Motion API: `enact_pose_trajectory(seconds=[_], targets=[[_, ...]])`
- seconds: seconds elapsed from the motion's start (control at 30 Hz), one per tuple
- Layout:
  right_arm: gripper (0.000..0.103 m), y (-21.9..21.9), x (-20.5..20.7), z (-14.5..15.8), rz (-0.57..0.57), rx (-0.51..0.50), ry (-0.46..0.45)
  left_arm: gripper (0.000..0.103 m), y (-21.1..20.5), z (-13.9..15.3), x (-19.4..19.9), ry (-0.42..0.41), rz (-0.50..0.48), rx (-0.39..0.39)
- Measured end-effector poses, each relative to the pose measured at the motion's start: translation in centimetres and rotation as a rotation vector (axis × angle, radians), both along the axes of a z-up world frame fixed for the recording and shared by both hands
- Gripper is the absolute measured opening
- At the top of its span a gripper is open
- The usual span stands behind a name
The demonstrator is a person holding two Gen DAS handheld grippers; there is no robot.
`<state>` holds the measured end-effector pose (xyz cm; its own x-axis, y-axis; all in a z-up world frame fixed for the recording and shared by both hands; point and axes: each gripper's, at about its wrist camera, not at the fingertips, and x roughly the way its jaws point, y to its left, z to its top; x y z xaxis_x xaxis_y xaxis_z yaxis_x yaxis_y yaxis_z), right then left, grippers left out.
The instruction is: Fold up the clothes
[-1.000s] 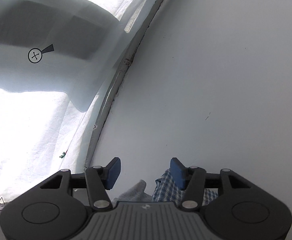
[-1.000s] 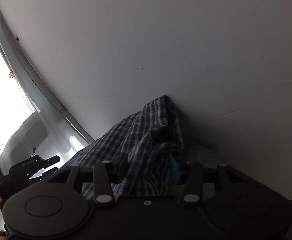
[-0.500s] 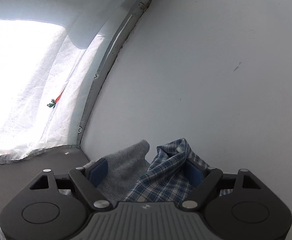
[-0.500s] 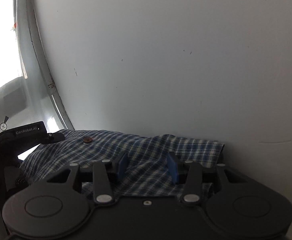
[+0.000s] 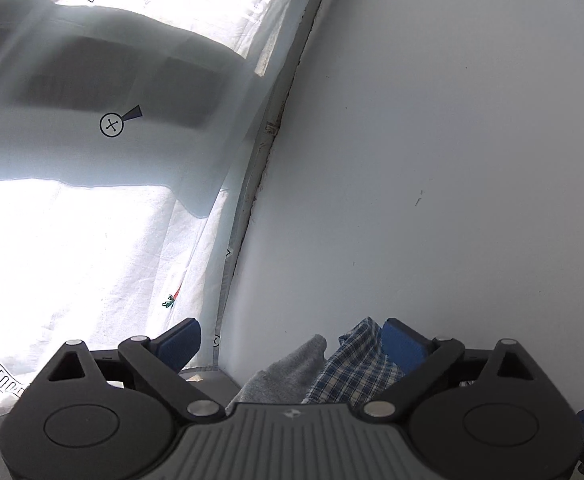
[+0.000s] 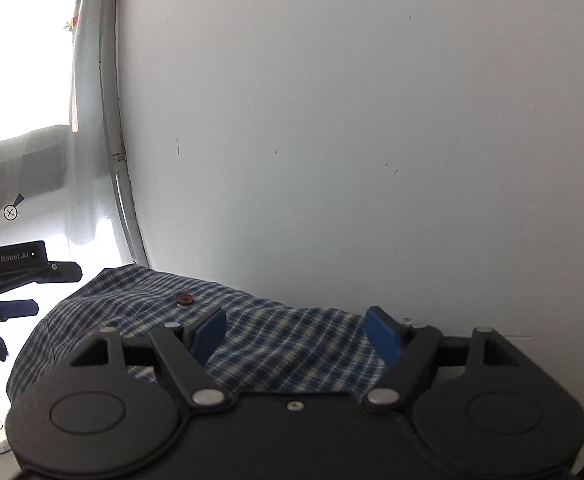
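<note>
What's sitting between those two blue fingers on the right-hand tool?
In the right wrist view, the plaid shirt lies spread between the open right gripper's fingers, untouched.

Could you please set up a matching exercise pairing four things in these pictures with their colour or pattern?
Things:
1. shirt
2. shirt button
3. garment beside the shirt
4. right gripper finger pads

Colours:
A. solid blue
B. plain grey
C. blue and white plaid
D. reddish brown

Pairs: 1-C, 2-D, 3-B, 4-A
</note>
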<state>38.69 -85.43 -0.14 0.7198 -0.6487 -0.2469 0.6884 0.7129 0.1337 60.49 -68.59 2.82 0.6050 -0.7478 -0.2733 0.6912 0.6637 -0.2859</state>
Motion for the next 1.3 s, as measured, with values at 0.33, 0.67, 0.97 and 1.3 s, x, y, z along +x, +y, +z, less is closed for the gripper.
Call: enact_pose_trajectory(seconds=[0.33,0.67,0.97,1.3], targets=[[0.102,8.7,-5.2,3.4,0.224,-0.064,-0.050,0.103,19.1,3.7,-17.4,-0.172,0.346,-0.052],[0.103,22.8,-10.7,3.2,0.478,-0.086,-0.018,0.103,35.1,1.9,-29.2,-0.167,0.622,0.086],[0.103,37.0,-17.7,1.6,0.681,-0.076,0.071,0.103,47.1,-0.2,-39.3,-0.086,0.733,0.142],[0.103,47.5,-26.2,-1.2,0.821,-0.039,0.176,0.103,56.0,-2.8,-48.4,0.031,0.816,0.213]])
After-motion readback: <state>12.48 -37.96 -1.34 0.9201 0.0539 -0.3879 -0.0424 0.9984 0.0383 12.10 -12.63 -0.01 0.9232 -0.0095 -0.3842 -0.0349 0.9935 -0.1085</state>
